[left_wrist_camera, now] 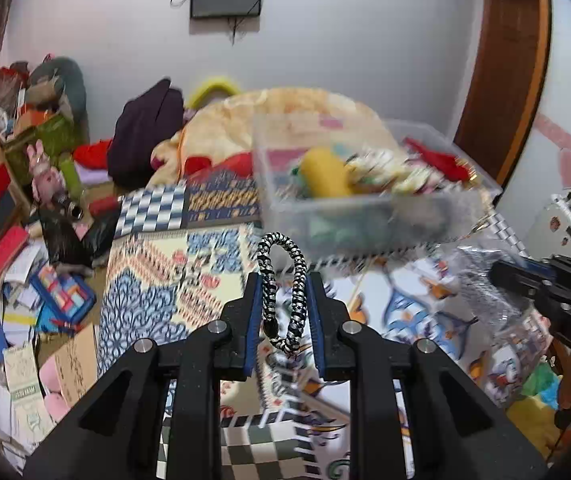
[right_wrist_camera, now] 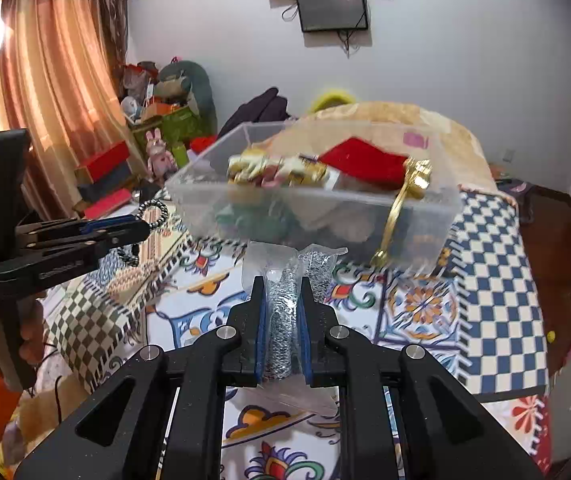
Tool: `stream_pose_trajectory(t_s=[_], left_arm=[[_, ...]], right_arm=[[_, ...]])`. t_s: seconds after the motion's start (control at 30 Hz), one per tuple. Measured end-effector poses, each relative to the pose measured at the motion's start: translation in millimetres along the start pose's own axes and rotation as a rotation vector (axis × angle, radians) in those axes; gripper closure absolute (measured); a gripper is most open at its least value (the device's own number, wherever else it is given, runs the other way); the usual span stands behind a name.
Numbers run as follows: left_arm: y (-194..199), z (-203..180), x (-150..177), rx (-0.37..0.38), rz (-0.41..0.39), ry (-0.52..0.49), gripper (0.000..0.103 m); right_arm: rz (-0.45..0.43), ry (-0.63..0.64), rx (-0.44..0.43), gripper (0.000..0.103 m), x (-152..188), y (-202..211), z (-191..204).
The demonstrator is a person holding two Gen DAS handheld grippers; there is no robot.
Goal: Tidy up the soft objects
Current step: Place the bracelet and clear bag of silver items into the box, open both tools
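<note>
A black-and-white braided cord loop (left_wrist_camera: 281,292) is pinched between the blue pads of the left gripper (left_wrist_camera: 283,280), the jaws clenched on its two strands so that the loop stands upright ahead of the fingertips. A clear plastic bag of silvery chain (right_wrist_camera: 283,320) is gripped by the right gripper (right_wrist_camera: 281,284), its jaws closed on the bag's narrow middle, probably so the slack film cannot slip. Both items are held above the patterned bedspread (right_wrist_camera: 485,280), just in front of a clear plastic bin (right_wrist_camera: 317,204) that rests on the bed. The bin is already filled with a red fabric piece (right_wrist_camera: 361,168), gold-wrapped items (right_wrist_camera: 277,170) and a yellow roll (left_wrist_camera: 325,176). Both loads are judged to be aimed at the bin's open top, with release not yet made.
</note>
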State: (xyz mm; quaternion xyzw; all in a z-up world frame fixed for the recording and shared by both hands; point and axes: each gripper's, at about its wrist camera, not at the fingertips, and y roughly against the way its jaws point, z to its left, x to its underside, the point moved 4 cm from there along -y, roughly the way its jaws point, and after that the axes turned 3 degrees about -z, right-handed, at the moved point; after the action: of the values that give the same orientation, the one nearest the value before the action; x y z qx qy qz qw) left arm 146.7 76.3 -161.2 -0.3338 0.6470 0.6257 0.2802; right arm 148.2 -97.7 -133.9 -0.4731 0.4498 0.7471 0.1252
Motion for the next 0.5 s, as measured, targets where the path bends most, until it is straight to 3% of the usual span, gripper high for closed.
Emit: stream_pose_trajectory(t_s=[0.5], left_arm=[[14,-39,-63,0.076,-0.143,-0.032,0.081]], right_arm=[[-0.206,0.012,0.075,0.091,-69,32,-20]])
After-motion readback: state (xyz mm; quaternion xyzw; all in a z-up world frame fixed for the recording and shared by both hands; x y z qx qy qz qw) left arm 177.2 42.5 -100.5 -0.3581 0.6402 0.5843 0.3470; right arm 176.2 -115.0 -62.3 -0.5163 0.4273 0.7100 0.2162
